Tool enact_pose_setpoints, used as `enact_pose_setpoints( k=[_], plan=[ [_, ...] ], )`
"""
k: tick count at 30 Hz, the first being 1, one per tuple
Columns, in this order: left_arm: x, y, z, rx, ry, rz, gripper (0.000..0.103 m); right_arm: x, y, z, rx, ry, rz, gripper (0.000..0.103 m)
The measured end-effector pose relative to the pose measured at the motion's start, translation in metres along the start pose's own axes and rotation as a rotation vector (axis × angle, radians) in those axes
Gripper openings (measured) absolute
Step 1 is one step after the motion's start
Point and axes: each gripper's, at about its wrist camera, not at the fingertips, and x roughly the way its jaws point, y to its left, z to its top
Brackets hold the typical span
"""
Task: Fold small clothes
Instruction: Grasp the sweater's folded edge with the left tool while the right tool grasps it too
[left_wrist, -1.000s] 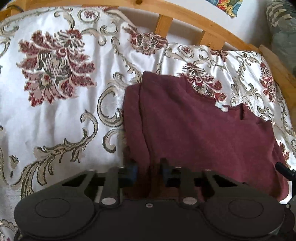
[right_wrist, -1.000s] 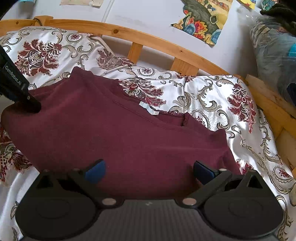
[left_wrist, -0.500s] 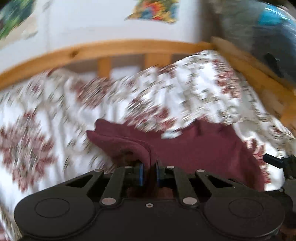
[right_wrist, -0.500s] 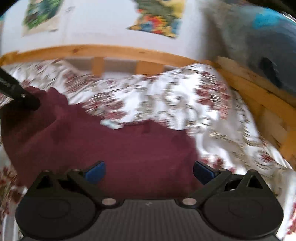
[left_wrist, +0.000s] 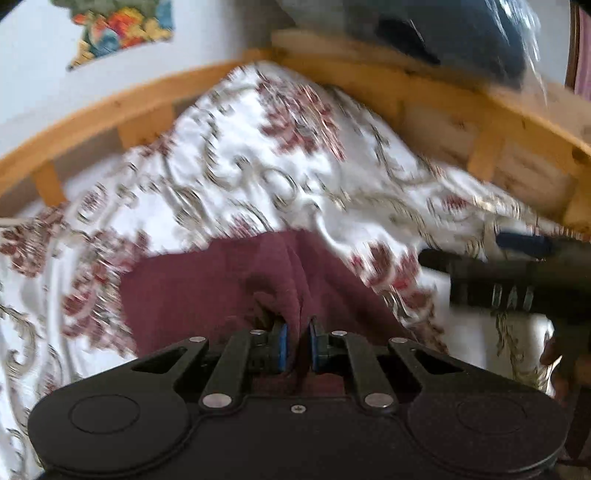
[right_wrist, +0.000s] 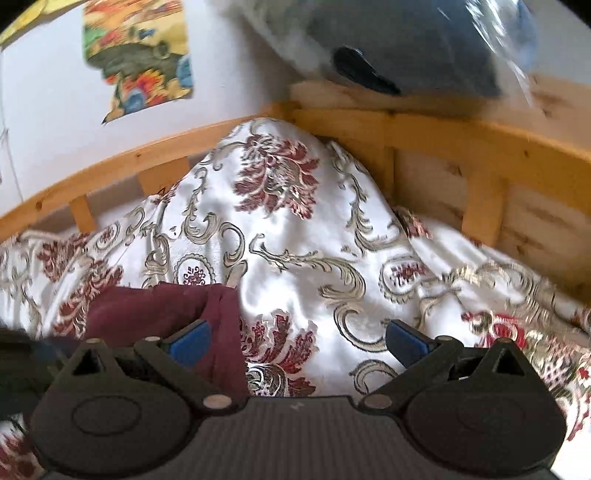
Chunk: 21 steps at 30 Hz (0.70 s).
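Observation:
A small maroon shirt (left_wrist: 207, 280) lies bunched on the floral bedspread (left_wrist: 280, 166). My left gripper (left_wrist: 297, 345) is shut on a ridge of the shirt's fabric, which rises between the blue pads. In the right wrist view the shirt (right_wrist: 155, 314) lies at the lower left, under the left finger. My right gripper (right_wrist: 297, 341) is open and empty, its blue pads wide apart over the bedspread (right_wrist: 295, 236). The right gripper (left_wrist: 517, 273) also shows at the right edge of the left wrist view.
A wooden bed rail (right_wrist: 461, 147) runs around the back and right of the bedspread. A clear plastic bag of dark items (right_wrist: 406, 48) sits on the rail's corner. A colourful picture (right_wrist: 136, 55) hangs on the white wall.
My left gripper has closed on the shirt's edge and carried it to the right, bunching the shirt. My right gripper has swung right, off the shirt, and stayed open.

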Motion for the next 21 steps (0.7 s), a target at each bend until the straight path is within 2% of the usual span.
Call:
enact_pose_setpoints(
  k=[4, 7, 12, 16, 18, 21],
  plan=[
    [0.010, -0.020, -0.014, 0.065, -0.004, 0.043, 0.013, 0.005, -0.010, 0.001, 0.065, 0.022, 0.071, 0.103],
    [0.003, -0.022, -0.019, 0.067, -0.023, 0.037, 0.022, 0.012, -0.010, 0.001, 0.077, 0.039, 0.116, 0.103],
    [-0.016, -0.014, -0.018, 0.009, -0.054, -0.075, 0.067, 0.017, -0.005, 0.000, 0.071, 0.045, 0.162, 0.103],
    [-0.039, -0.010, -0.019, -0.005, -0.116, -0.132, 0.083, 0.021, 0.000, -0.002, 0.059, 0.042, 0.179, 0.103],
    [-0.053, -0.007, -0.021, -0.009, -0.165, -0.135, 0.092, 0.023, 0.003, -0.002, 0.060, 0.037, 0.196, 0.103],
    [-0.076, 0.002, -0.027, 0.000, -0.237, -0.125, 0.100, 0.027, 0.007, -0.002, 0.077, 0.036, 0.249, 0.103]
  ],
)
